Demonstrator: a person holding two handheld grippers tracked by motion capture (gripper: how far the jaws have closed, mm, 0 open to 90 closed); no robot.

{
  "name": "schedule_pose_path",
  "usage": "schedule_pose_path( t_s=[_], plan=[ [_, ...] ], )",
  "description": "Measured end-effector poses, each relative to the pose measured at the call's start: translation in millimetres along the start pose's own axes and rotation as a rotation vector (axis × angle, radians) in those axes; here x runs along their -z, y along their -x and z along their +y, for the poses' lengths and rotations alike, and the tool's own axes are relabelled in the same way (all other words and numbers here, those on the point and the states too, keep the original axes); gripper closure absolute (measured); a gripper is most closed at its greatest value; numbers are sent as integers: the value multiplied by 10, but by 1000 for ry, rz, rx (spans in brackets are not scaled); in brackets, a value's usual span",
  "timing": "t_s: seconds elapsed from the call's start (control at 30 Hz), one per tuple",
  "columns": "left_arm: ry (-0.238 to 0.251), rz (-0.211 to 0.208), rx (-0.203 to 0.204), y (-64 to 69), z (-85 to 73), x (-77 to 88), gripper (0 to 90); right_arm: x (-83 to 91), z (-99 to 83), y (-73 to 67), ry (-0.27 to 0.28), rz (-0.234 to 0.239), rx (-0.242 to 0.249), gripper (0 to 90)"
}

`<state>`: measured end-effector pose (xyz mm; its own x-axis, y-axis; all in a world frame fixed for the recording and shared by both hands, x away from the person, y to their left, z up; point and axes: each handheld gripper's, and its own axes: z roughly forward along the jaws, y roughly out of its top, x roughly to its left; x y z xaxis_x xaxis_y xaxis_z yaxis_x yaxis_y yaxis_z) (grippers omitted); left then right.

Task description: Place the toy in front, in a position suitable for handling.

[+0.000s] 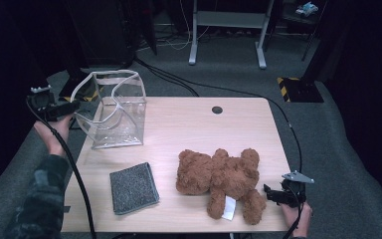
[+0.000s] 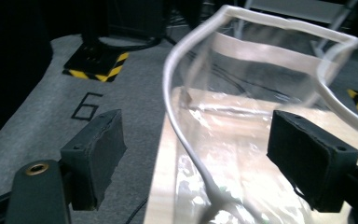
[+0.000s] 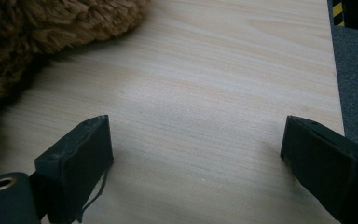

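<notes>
the clear bag [image 1: 113, 110] stood upright at the table's [image 1: 189, 127] far left corner, mouth up, its white-trimmed rim slumping a little. we had our left gripper [image 1: 65, 110] just off the table's left edge, right beside the bag. in the left gripper view the jaws stood wide, the white rim [image 2: 186, 135] running up between them with neither pad pressing on it. so nothing was gripped there.

our right gripper [image 1: 272, 195] sat at the near right corner, just beside the teddy bear's [image 1: 219, 179] leg. in the right gripper view its jaws were wide apart over bare wood, with brown fur at the upper left. nothing was held on that side either.

as we judged it, the step in hand was getting the bag's mouth ready to take things. the next move would call for a firm pinch on the rim to hold the mouth open, since that soft plastic looked ready to fold in. then the right gripper would need a hold on the bear, which lay face down near the near edge with its white tag showing.

as for contents, the bag looked empty, with wood and floor showing through its walls. the grey cloth [image 1: 133, 187] lay flat towards the near left corner, well apart from the bag.
</notes>
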<state>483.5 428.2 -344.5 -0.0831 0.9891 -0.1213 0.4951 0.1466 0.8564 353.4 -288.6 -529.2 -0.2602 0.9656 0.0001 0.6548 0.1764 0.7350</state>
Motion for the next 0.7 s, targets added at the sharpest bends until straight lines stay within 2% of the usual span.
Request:
schedule_pose_path(
  t_s=[0.2, 0.4, 0.5, 0.7],
  plan=[
    [-4, -52, -52, 118, -258, 117, 148, 0, 0, -1, -1, 0, -1, 83],
    [2, -94, -64, 223, -496, 252, 134, 0, 0, -1, -1, 0, -2, 83],
    [-8, -106, -92, 322, -657, 278, 133, 0, 0, -1, -1, 0, -1, 83],
    [-87, -175, -112, 629, -1026, 153, 141, 0, 0, -1, 0, 0, -1, 83]
  ],
)
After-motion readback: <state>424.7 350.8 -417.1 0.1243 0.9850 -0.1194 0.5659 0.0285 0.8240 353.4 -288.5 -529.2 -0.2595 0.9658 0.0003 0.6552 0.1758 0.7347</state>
